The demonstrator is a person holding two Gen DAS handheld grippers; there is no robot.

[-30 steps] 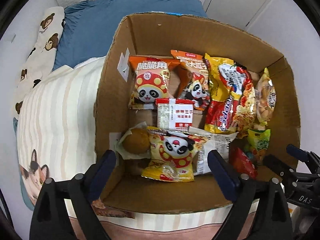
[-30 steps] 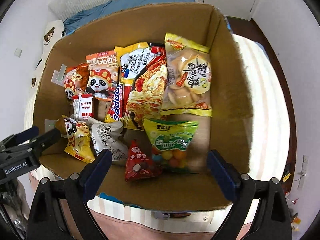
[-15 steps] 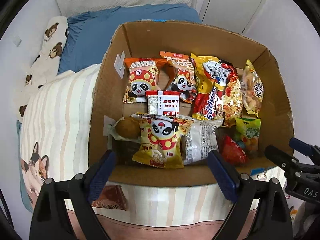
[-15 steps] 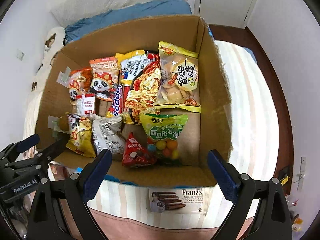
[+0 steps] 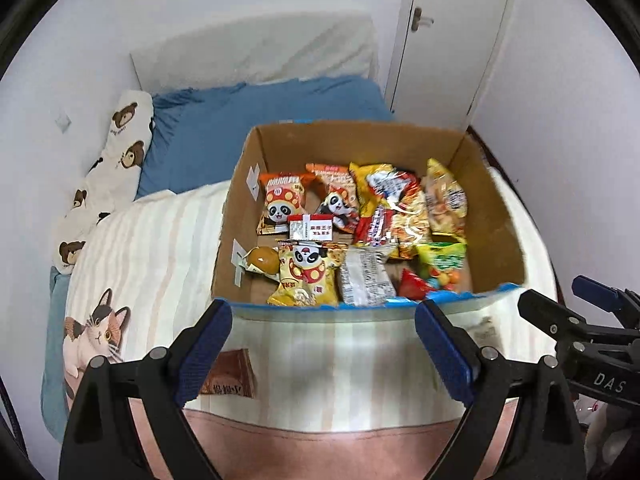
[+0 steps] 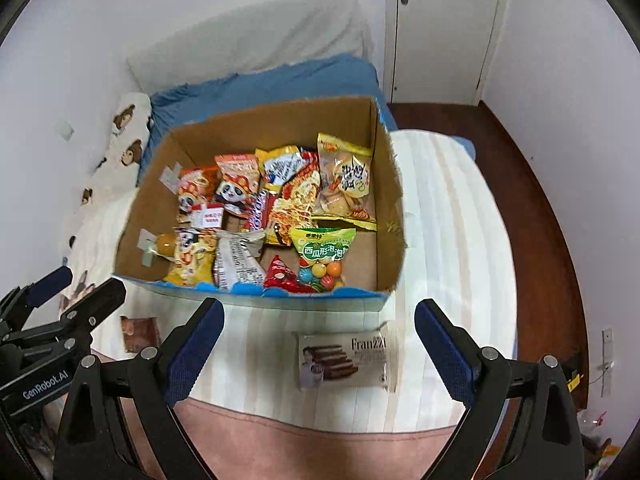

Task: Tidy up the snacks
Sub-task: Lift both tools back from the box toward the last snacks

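Both tools pulled up and back; box (image 6: 256, 136) now further off, wafer pack (image 6: 344, 360) exposed on the bed (image 6: 460, 240) just before it. Pack: light, crinkly, slippery, crushable; pinch across its short sides. Left tool (image 5: 320, 344) and right tool (image 6: 318, 340) wide, empty.

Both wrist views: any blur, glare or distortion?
Left wrist: near box edge and bedspread smeared, far snacks fairly sharp. Right wrist: wafer pack text and right box wall ghosted. Both: strong fisheye bending of door and walls, dark corner vignette, soft even light, no harsh glare.
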